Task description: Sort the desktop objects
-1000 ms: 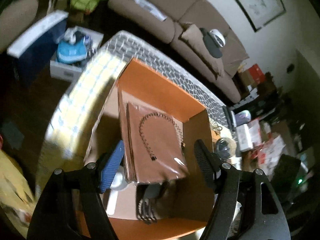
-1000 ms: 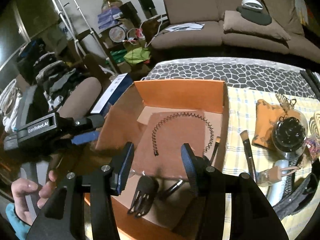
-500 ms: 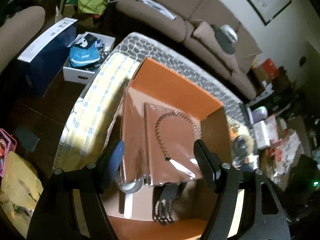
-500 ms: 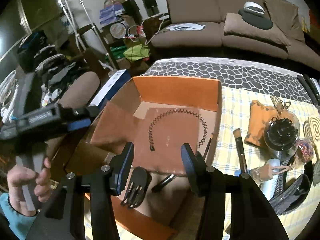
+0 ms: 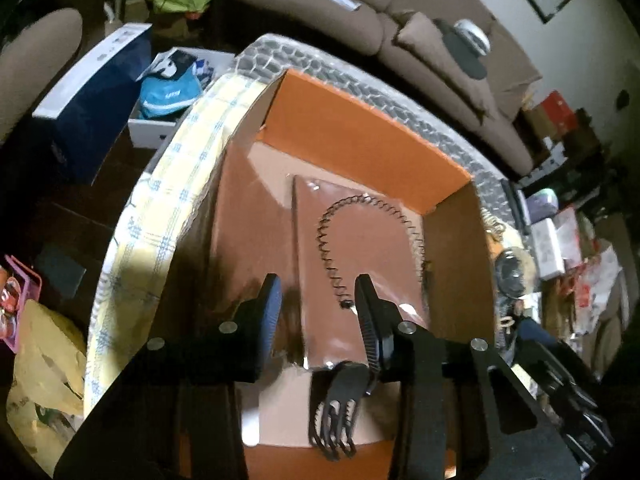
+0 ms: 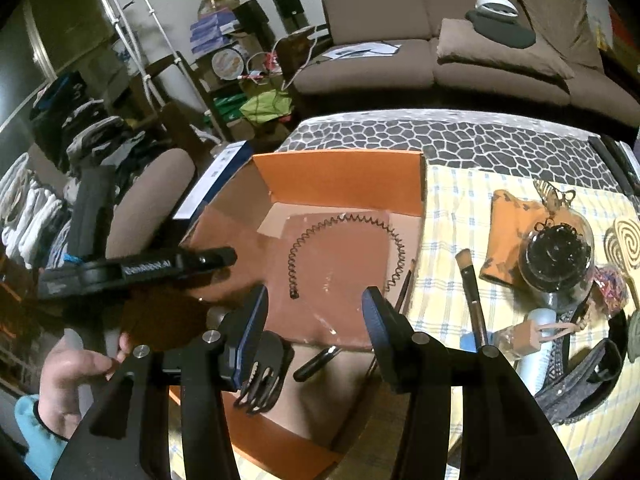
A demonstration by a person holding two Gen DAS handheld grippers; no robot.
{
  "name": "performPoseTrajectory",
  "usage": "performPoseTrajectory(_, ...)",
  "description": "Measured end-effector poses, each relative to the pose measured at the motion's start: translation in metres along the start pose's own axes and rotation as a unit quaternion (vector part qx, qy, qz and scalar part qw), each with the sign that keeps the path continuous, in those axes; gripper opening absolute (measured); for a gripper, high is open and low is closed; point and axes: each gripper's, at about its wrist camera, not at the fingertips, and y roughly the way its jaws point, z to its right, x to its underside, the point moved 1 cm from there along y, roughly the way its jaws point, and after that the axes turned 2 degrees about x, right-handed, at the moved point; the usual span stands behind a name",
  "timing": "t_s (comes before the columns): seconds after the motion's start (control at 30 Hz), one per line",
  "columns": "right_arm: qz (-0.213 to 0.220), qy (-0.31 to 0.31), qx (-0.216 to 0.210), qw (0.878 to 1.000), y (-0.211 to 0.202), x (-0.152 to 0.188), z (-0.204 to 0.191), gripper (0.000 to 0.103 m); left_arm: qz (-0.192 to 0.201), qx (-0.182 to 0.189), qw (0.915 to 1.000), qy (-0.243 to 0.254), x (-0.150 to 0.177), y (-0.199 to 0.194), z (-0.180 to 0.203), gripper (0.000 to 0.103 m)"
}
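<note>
An open orange cardboard box [image 5: 360,136] [image 6: 340,172] stands on the table. Inside lie a brown sheet [image 5: 360,264] with a black wavy headband [image 5: 332,248] [image 6: 344,220] on it and a black claw hair clip [image 5: 340,408] [image 6: 264,376]. My left gripper [image 5: 318,300] is open and empty above the box's near part. It also shows in the right wrist view [image 6: 136,270] at the box's left side. My right gripper [image 6: 314,308] is open and empty over the box's near edge.
To the right of the box lie a makeup brush [image 6: 472,296], an orange pouch [image 6: 508,232], a glass dome holding black things [image 6: 556,256], a spiral fan [image 6: 624,244] and a dark case [image 6: 576,380]. A brown sofa [image 6: 460,52] stands behind the table.
My left gripper has moved in over the box and its jaws stand closer together. The right gripper has drawn back slightly and stays open.
</note>
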Motion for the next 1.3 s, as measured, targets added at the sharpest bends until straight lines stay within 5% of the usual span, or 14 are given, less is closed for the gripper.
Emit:
performPoseTrajectory(0.2, -0.005, -0.005, 0.003, 1.000, 0.000, 0.002, 0.002, 0.051, 0.021, -0.049, 0.9984, 0.017, 0.002, -0.037, -0.001, 0.057)
performPoseTrajectory(0.43, -0.004, -0.012, -0.002, 1.000, -0.004, 0.003, -0.005, 0.051, -0.031, -0.061, 0.9976, 0.014, 0.015, -0.018, -0.006, 0.055)
performPoseTrajectory(0.77, -0.009, -0.030, 0.002, 1.000, 0.003, 0.006, -0.016, 0.051, -0.028, -0.064, 0.9975, -0.008, 0.011, 0.002, -0.012, 0.053)
performPoseTrajectory(0.9, -0.008, -0.032, 0.007, 0.999, 0.005, 0.007, -0.015, 0.051, -0.009, -0.047, 0.9988, -0.013, 0.004, 0.003, -0.014, 0.010)
performPoseTrajectory(0.93, -0.007, -0.033, 0.009, 0.999, 0.005, 0.007, -0.015, 0.051, -0.006, -0.044, 0.9989, -0.017, 0.003, 0.003, -0.016, 0.006)
performPoseTrajectory(1.3, -0.011, -0.039, 0.013, 0.999, 0.009, 0.008, -0.017, 0.051, 0.029, 0.063, 0.9972, -0.029, -0.008, -0.001, 0.006, 0.005)
